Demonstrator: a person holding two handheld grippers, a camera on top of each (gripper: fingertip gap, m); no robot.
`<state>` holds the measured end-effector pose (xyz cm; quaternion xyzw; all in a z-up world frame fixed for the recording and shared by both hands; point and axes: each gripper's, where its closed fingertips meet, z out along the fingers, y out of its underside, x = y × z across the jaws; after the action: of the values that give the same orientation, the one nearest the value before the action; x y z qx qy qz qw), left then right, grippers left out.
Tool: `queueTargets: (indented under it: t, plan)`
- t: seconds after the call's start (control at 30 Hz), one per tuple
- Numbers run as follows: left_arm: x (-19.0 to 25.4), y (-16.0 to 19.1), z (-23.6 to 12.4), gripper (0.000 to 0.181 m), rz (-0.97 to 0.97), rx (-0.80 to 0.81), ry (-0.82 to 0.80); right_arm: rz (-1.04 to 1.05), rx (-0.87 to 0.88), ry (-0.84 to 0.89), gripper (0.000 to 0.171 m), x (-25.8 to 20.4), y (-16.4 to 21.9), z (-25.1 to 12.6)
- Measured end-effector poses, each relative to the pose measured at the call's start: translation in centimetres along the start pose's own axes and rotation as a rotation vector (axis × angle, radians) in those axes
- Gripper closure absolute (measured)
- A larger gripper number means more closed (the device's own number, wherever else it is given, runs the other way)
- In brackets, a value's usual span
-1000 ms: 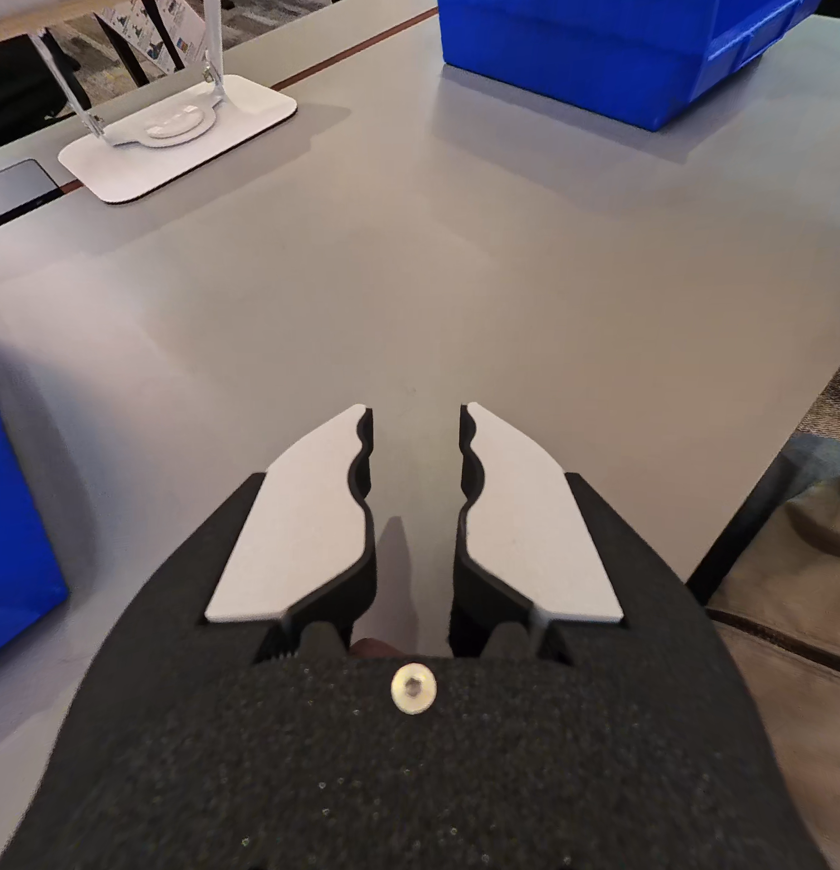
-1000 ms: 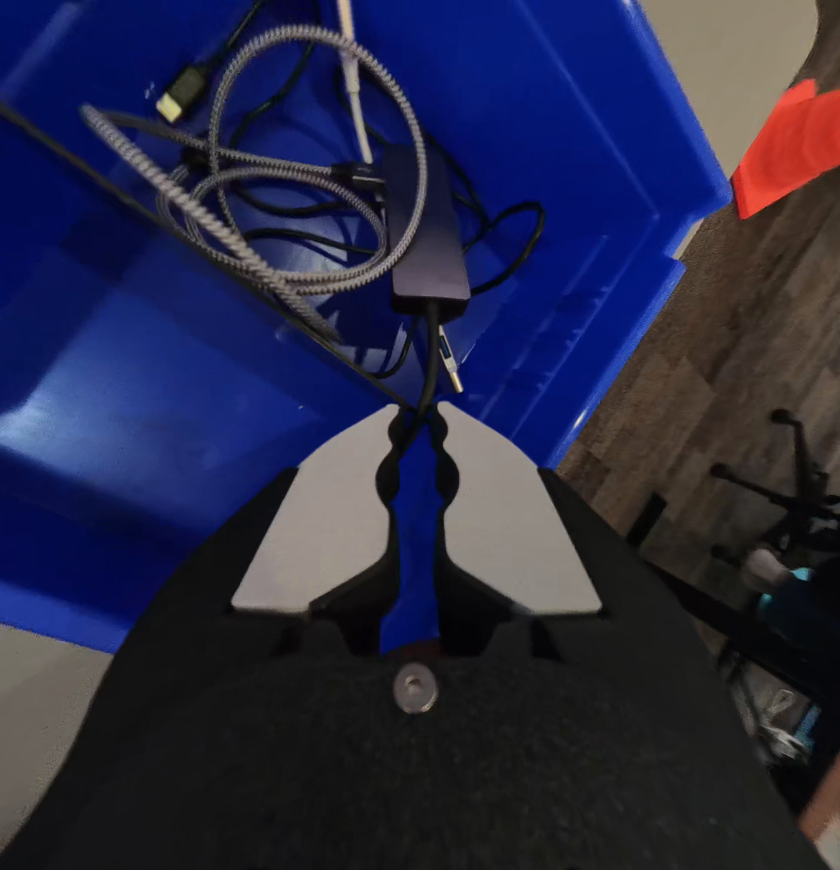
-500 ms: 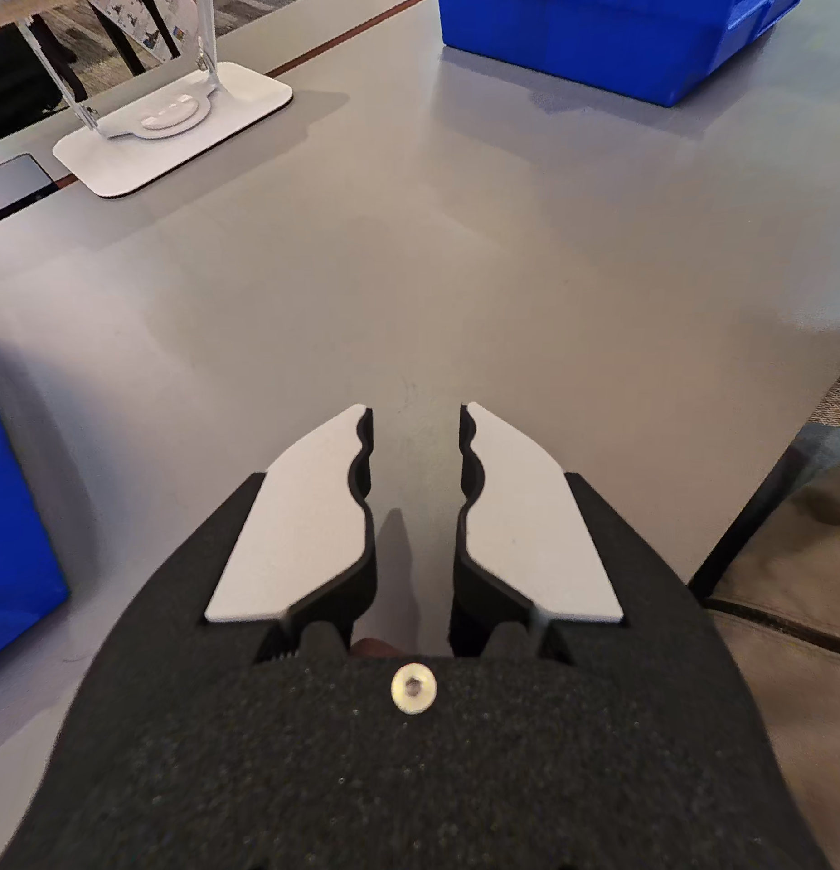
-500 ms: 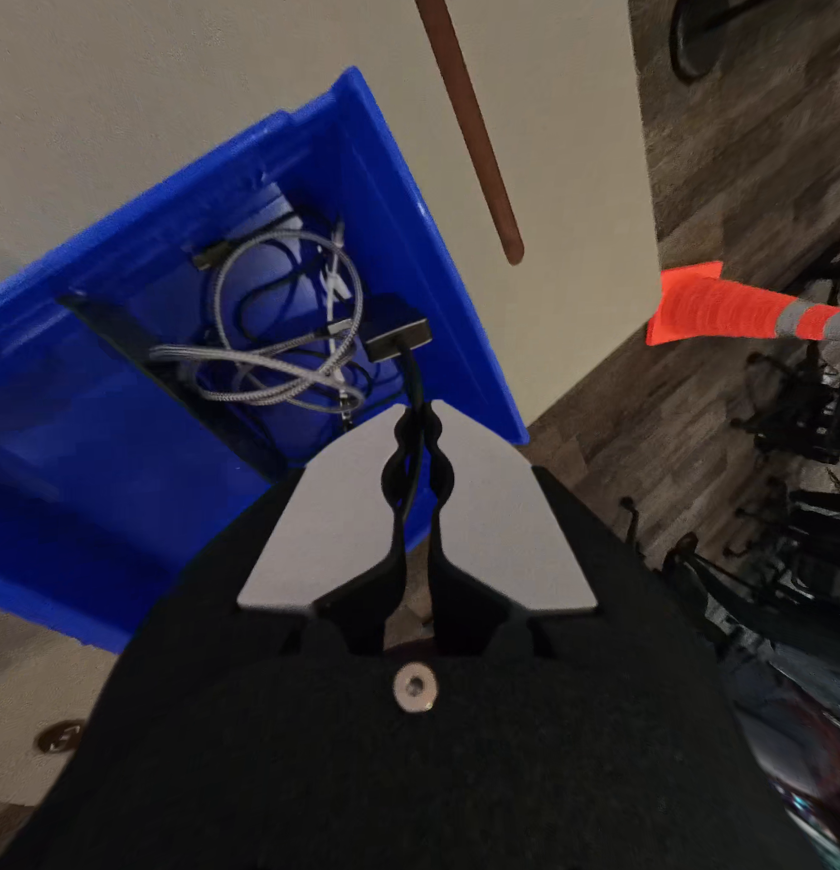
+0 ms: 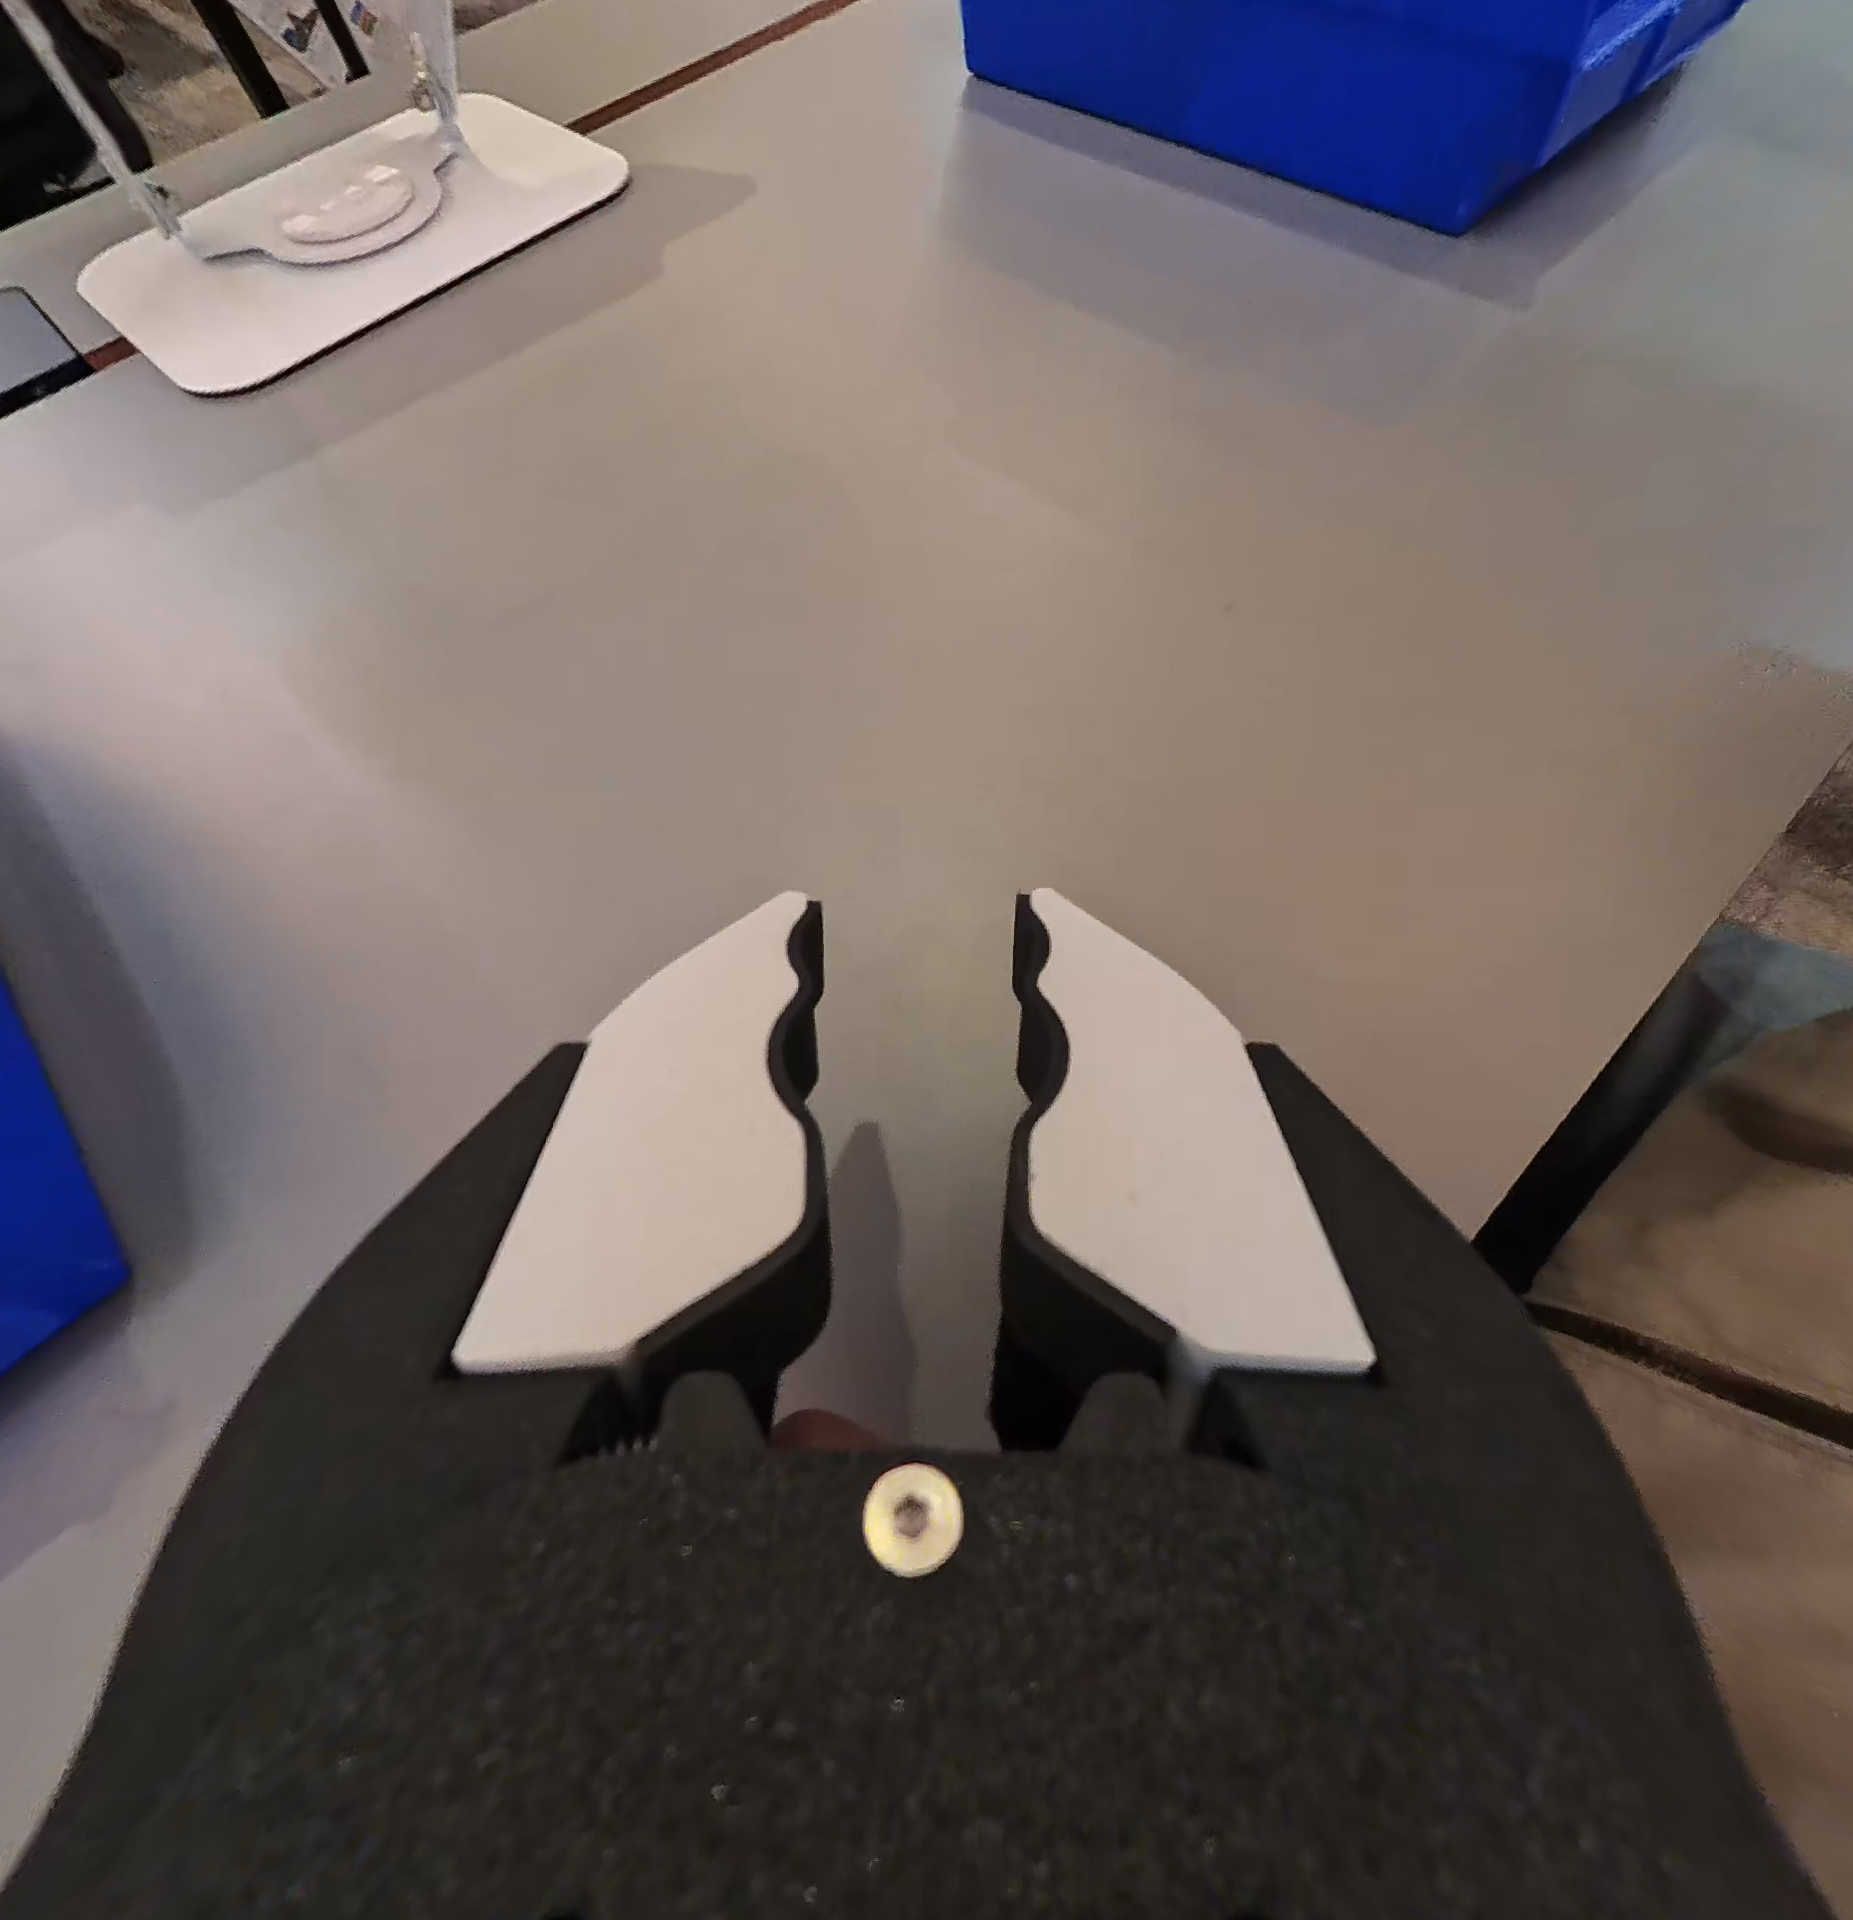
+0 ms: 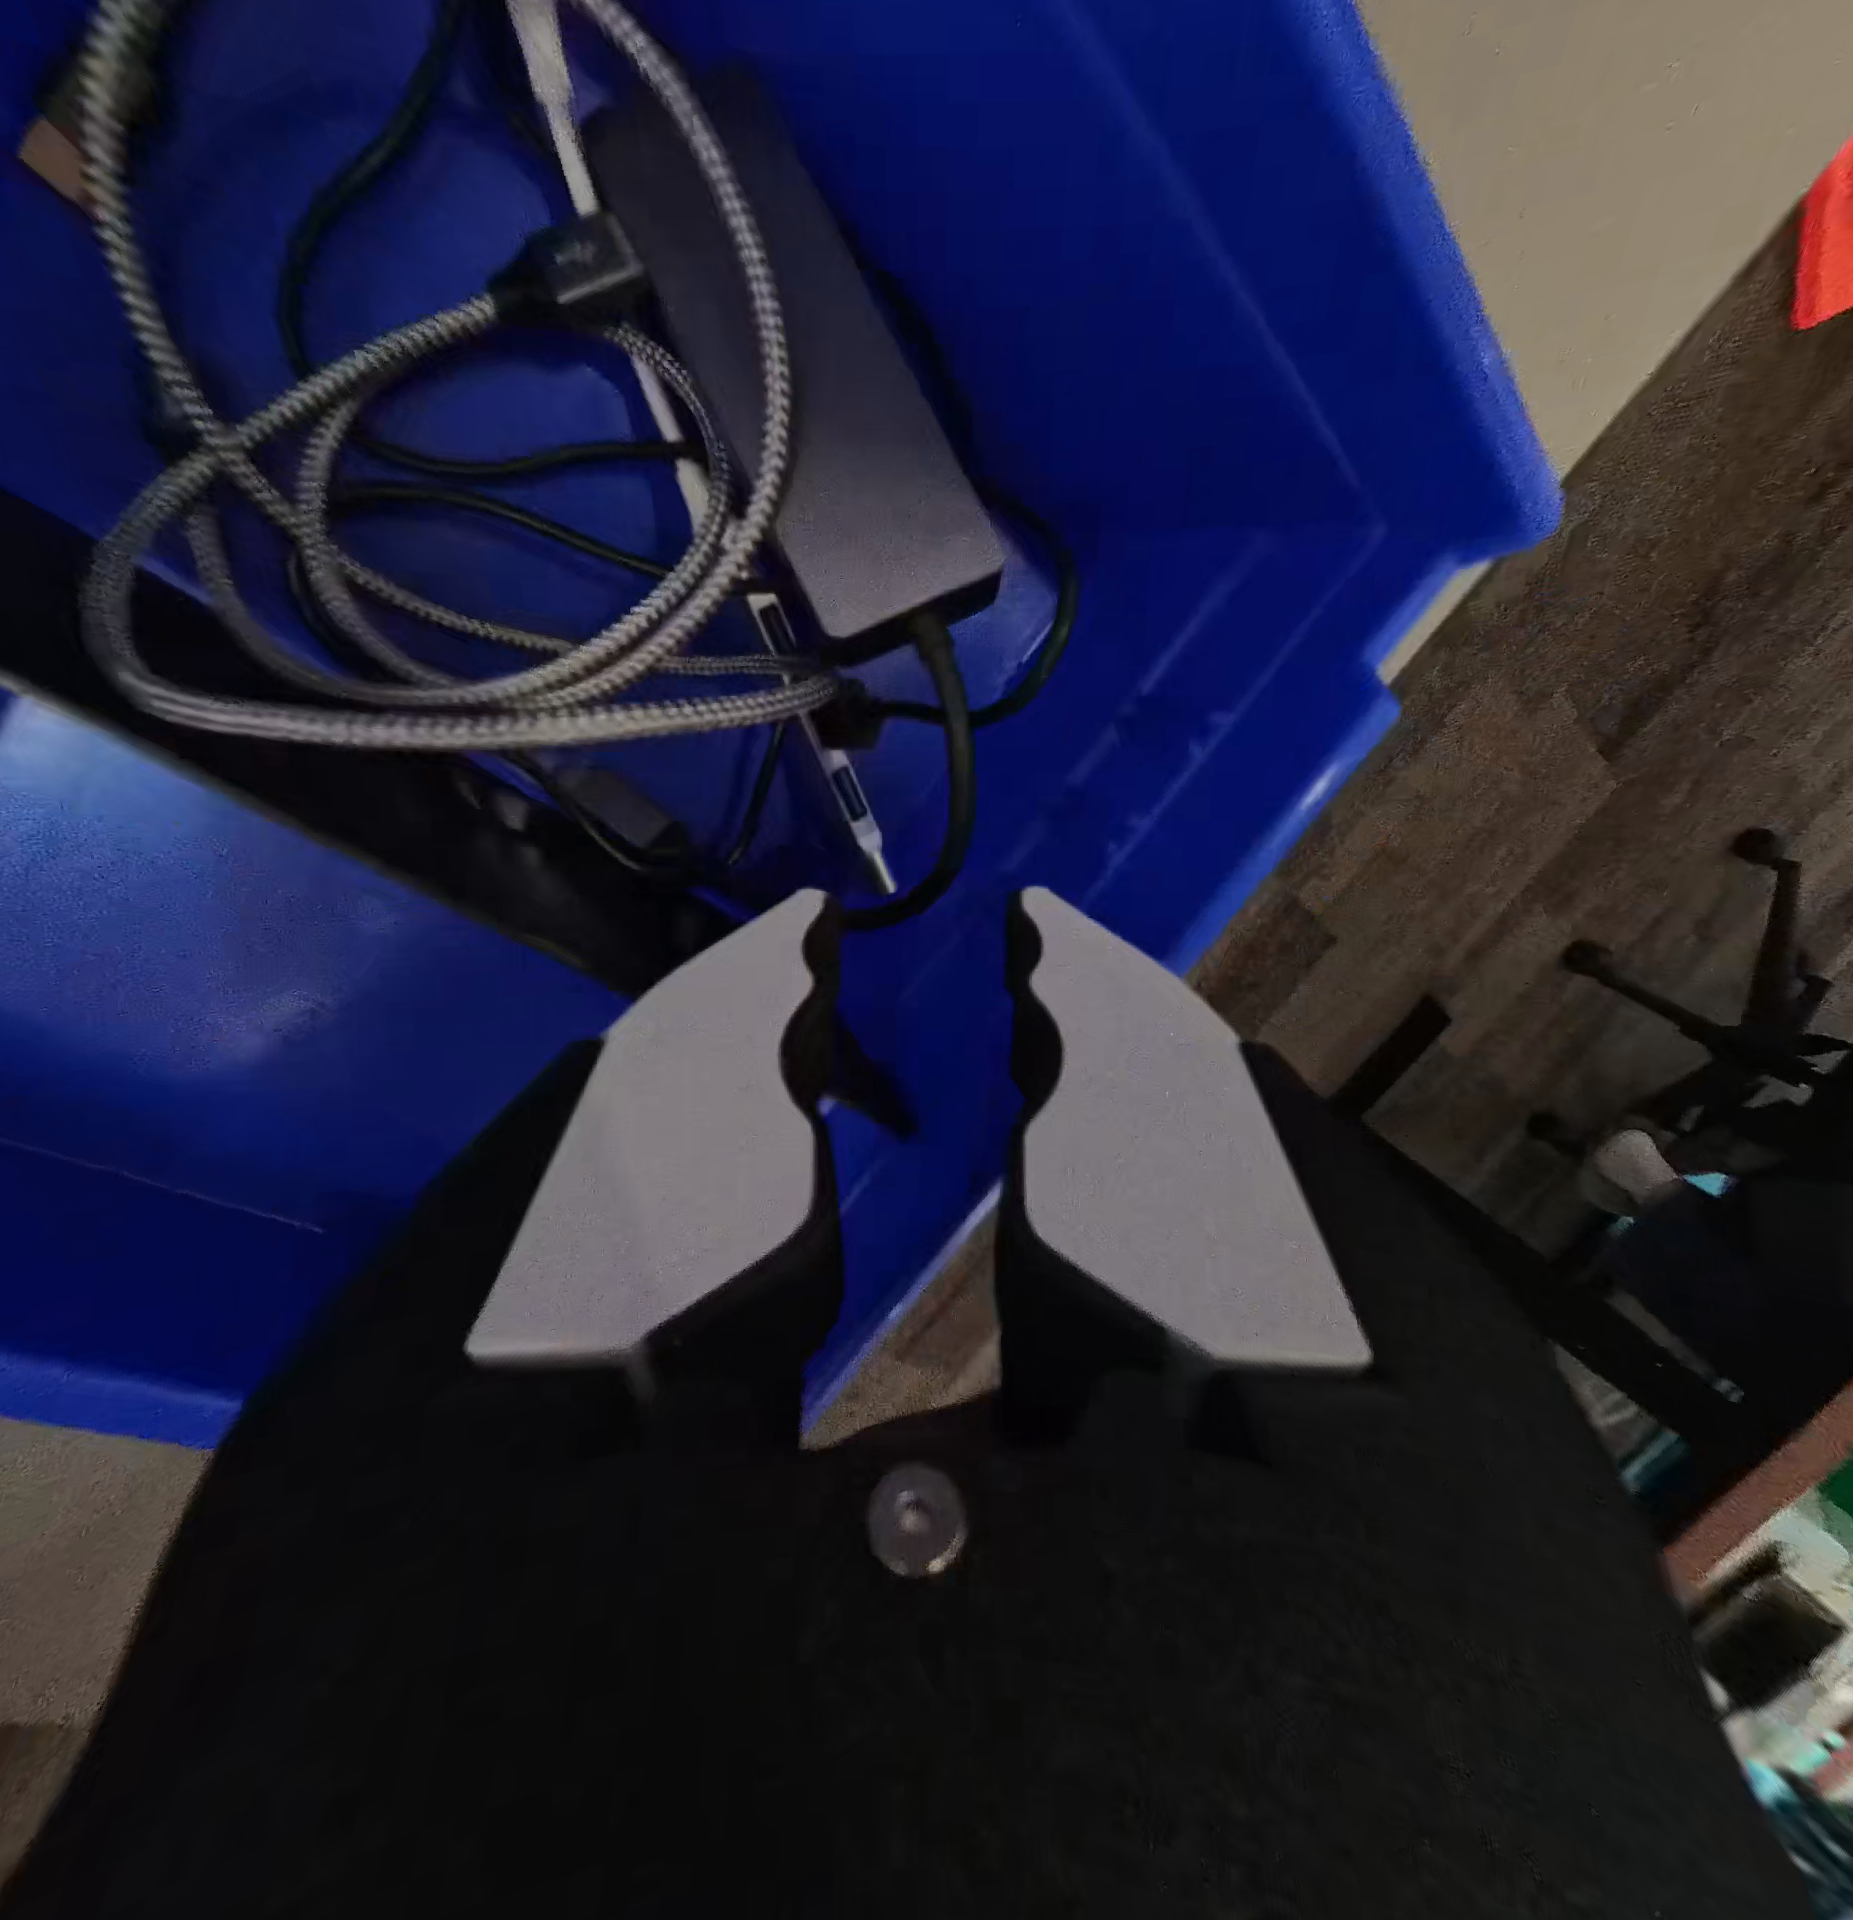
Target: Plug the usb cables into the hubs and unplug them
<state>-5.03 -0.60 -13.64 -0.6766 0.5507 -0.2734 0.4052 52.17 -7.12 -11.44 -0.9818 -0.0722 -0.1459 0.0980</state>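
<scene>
The usb cables (image 6: 423, 665), braided grey coils tangled with thinner black leads, lie in the blue bin (image 6: 1265, 436), which serves as the landmark here; a heap like this suits storage, not plugging, so I judge the pieces must come out first. Left of the bin, over the bare grey tabletop (image 5: 901, 623), the left tongs (image 5: 917, 914) hang released and empty, low and level, probably waiting where the hub can be laid and steadied. Further left of the bin, a white stand base (image 5: 361, 239) sits at the tabletop's far side. Inside the bin, a black divider (image 6: 278, 748) crosses the floor, and the cables lie on its far side, looped over the dark hub (image 6: 828, 416), whose long body slants toward the bin's near corner. The hub's own black lead (image 6: 958, 748) curves down from its end to the right tongs (image 6: 917, 914), which hang spread just above the bin; the lead brushes the left finger's tip but is not pinched. A silver plug (image 6: 860, 842) lies just beside that lead. Right of the bin, past the tabletop's edge, the wooden floor (image 6: 1524, 779) shows.
</scene>
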Motion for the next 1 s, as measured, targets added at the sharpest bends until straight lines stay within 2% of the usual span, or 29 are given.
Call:
queueTargets:
  t: [0.1,0.2,0.3,0.4,0.5,0.63,0.77,1.0]
  plan:
    - [-1.1,-0.8,-0.9,0.147,-0.078,0.054,-0.002,0.090,0.175,0.150,0.125,0.6,0.7,-4.7]
    - [-3.3,-2.3,-1.9,0.147,-0.173,0.147,-0.062,0.251,0.496,0.256,0.126,-2.4,0.2,-10.9]
    - [-5.9,-3.6,-2.7,0.146,-0.245,0.240,-0.193,0.458,0.910,0.126,0.126,-11.4,-1.5,-14.9]
    - [-7.8,-3.6,-3.1,0.145,-0.271,0.259,-0.335,0.579,1.099,0.038,0.120,-20.1,-2.2,-14.9]
    - [-9.0,-3.2,-3.9,0.144,-0.272,0.250,-0.453,0.572,1.104,0.105,0.120,-25.3,-2.6,-14.1]
    - [-9.0,-2.6,-4.0,0.144,-0.303,0.234,-0.435,0.497,1.062,0.058,0.119,-29.9,-4.2,-13.2]
    - [-8.4,-2.1,-3.5,0.144,-0.309,0.213,-0.403,0.508,1.035,-0.033,0.114,-31.8,-4.8,-11.7]
    - [-8.1,-1.8,-3.1,0.144,-0.282,0.184,-0.417,0.528,1.037,-0.047,0.117,-31.9,-4.6,-11.7]
